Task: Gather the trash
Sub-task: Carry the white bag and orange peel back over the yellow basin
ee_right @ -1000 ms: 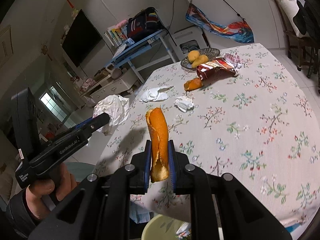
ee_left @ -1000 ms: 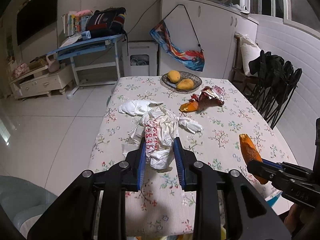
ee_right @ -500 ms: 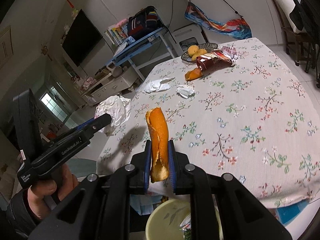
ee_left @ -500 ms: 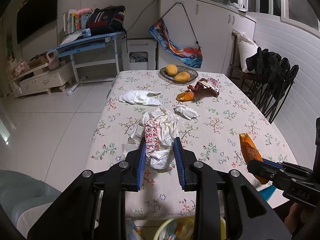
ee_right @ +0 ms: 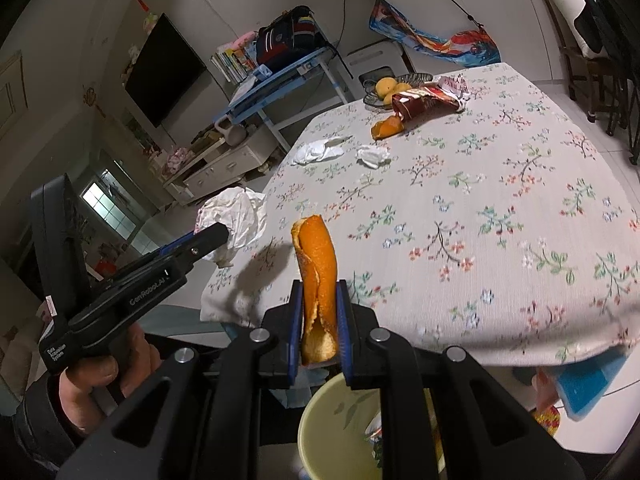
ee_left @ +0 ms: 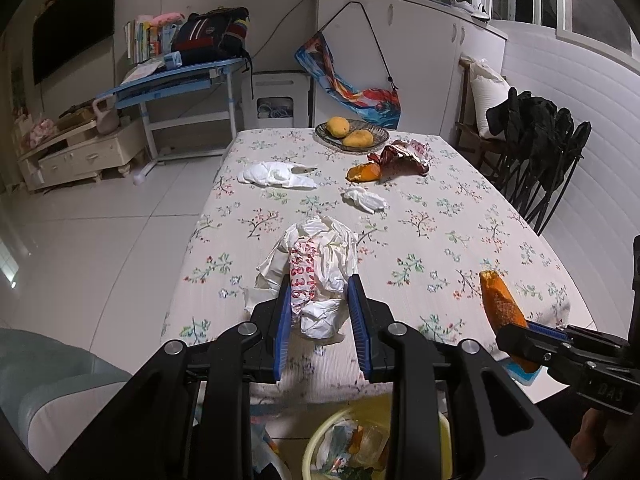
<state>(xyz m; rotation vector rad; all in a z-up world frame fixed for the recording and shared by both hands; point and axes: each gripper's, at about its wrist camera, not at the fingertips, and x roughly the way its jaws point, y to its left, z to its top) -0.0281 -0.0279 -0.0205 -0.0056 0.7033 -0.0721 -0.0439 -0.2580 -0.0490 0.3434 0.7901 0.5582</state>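
The left gripper gripped a crumpled white plastic bag with red print between its blue fingers, at the near edge of the floral-clothed bench. The right gripper was clamped on an upright orange peel strip. Below both stood a pale yellow bin, apparently already holding scraps. Farther off lay tissues and a snack wrapper.

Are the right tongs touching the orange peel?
Touching. The right wrist view shows the right tongs shut on the orange peel, both blue pads pressed against it.
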